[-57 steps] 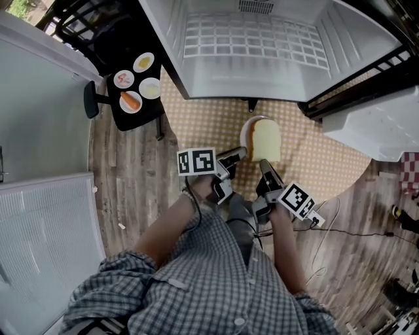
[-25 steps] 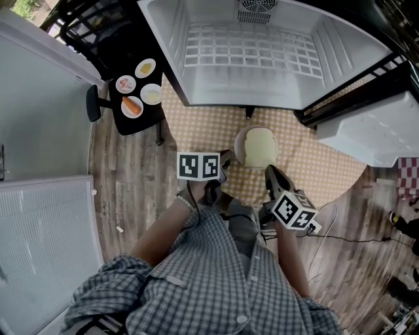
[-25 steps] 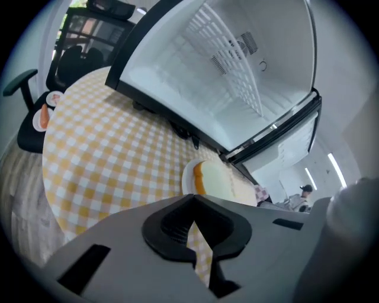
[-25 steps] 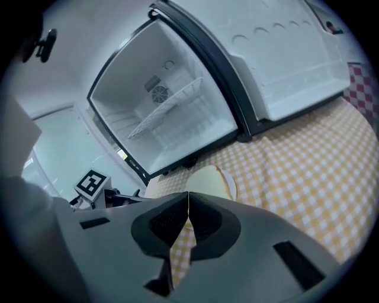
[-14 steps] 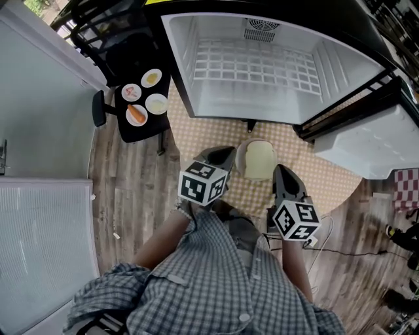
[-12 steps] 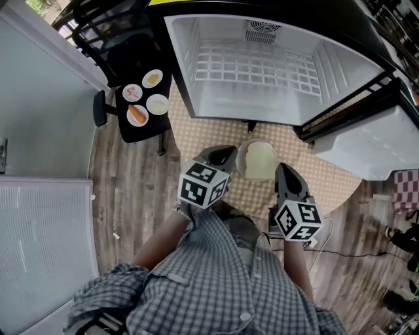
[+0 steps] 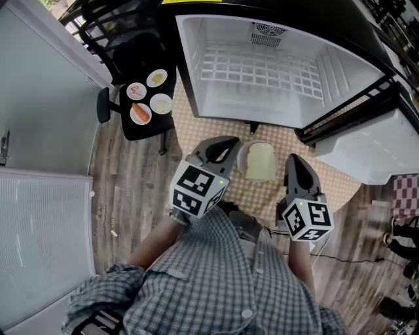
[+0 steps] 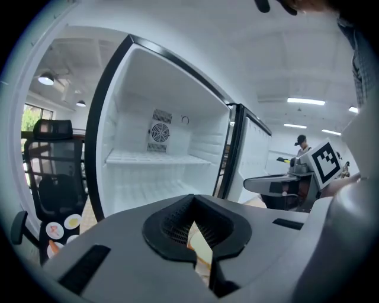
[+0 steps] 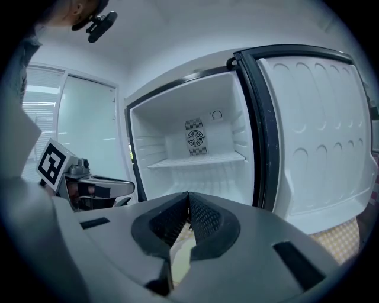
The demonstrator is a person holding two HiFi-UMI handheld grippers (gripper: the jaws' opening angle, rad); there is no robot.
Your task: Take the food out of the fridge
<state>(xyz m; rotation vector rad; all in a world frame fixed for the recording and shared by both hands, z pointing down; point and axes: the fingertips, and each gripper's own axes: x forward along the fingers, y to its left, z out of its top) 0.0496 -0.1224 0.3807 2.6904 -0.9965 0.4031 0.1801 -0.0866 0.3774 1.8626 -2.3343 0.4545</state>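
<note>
Bread (image 7: 260, 161) is out of the fridge (image 7: 255, 65), and both sets of jaws are clamped on its plate (image 7: 243, 159)

The plate hangs mid-frame over the floor mat. The left gripper (image 7: 230, 149) pinches its rim at 9 o'clock and the right gripper (image 7: 290, 167) at 3, with the empty fridge at 12. I'd move both hands level and together toward the chair (image 7: 147, 98) with the other dishes at 10 o'clock, or the slice could slide off.

1. No letters, numbers or brand names are showing legibly in any view.
2. The marker cube (image 7: 196, 190) on the left gripper (image 7: 224, 149) and the marker cube (image 7: 306, 220) on the right gripper (image 7: 296, 165) are displaying black-and-white square patterns only.
3. A yellow strip (image 7: 190, 1) along the fridge (image 7: 196, 65) top edge is showing no readable print.
</note>
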